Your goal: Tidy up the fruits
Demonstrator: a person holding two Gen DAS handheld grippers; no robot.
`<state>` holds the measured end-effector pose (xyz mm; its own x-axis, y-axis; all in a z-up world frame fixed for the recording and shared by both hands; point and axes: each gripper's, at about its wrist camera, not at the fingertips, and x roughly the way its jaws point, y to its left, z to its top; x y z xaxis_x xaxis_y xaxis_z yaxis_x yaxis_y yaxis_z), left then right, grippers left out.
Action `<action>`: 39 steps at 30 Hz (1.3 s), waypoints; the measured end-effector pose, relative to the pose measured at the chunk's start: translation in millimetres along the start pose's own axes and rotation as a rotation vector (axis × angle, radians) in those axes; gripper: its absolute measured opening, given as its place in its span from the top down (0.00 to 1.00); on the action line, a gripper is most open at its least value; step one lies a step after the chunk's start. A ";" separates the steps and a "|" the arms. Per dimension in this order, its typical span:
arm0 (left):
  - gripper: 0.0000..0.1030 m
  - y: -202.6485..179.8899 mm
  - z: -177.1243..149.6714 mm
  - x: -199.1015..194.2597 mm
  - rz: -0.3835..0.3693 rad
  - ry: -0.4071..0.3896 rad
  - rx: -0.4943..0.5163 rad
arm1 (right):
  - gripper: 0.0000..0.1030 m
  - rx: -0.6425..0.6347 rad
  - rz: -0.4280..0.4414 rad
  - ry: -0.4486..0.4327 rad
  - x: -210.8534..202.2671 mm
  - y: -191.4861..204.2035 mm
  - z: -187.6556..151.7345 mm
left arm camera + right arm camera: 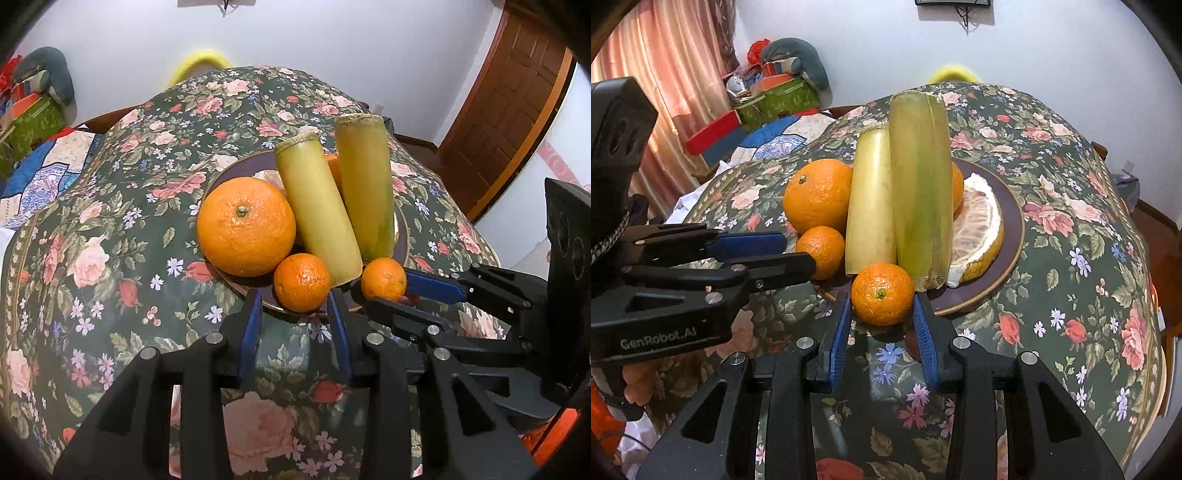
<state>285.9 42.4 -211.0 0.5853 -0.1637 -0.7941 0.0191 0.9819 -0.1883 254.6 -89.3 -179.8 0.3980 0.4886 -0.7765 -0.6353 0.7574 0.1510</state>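
On the dark round ceramic plate (1012,236), two smooth yellow-green cane-like cylinders (919,192) lean at twelve o'clock. A large dimpled orange (245,225) sits at ten, a pithy pomelo wedge (977,229) at three. The left gripper (295,306), angled downward, flanks a small pebbly mandarin (301,282), blue pads apparently not pressing. The right gripper (881,310) brackets another small mandarin (881,293); contact unclear.

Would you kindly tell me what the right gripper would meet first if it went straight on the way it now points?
Most likely the small orange mandarin at the near edge of the dark brown plate: it sits right between the right gripper's blue pads, whether touching I cannot tell. The green sugarcane piece stands behind.
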 end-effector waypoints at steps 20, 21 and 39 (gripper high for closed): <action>0.60 34.6 -32.6 -87.0 0.098 -0.078 -0.073 | 0.65 0.040 -0.058 -0.073 -67.4 4.9 -16.7; 0.60 35.4 -38.1 -86.9 0.095 -0.068 -0.077 | 0.65 0.041 -0.061 -0.072 -68.4 4.7 -17.9; 0.60 16.0 -109.6 -58.1 0.079 0.070 -0.058 | 0.65 0.081 -0.089 -0.032 -75.4 6.0 -48.4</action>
<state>163.3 57.3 -231.3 0.5253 -0.0943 -0.8457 -0.0726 0.9852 -0.1550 188.8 -142.5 -150.0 0.4722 0.4309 -0.7690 -0.5420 0.8299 0.1323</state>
